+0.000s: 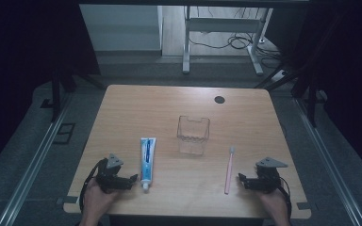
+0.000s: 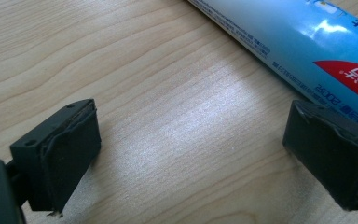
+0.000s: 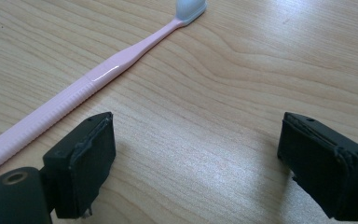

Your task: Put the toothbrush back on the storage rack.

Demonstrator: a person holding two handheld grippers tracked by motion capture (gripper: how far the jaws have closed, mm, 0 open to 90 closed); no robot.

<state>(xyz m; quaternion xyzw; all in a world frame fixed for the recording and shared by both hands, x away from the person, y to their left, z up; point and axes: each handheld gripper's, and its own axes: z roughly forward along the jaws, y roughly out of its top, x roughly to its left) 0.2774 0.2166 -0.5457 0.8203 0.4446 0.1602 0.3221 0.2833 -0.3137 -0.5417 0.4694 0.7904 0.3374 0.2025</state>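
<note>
1. Near the table's (image 1: pixel 122 101) front left corner, the left gripper (image 1: pixel 131 179) is resting in a hand, its jaws standing spread with bare wood between them.
2. Just beside it, the toothpaste (image 1: pixel 147 161) is lying flat, cap toward the front edge; in the left gripper view the tube (image 2: pixel 307 51) is running close past one jaw.
3. Near the front right corner, the right gripper (image 1: pixel 241 179) is sitting with jaws spread, gripping nothing.
4. Just beside it, the pink toothbrush (image 1: pixel 229 170) is lying with bristles toward the far edge.
5. Toward the table's middle, a clear cup (image 1: pixel 193 135) is standing upright.
</note>
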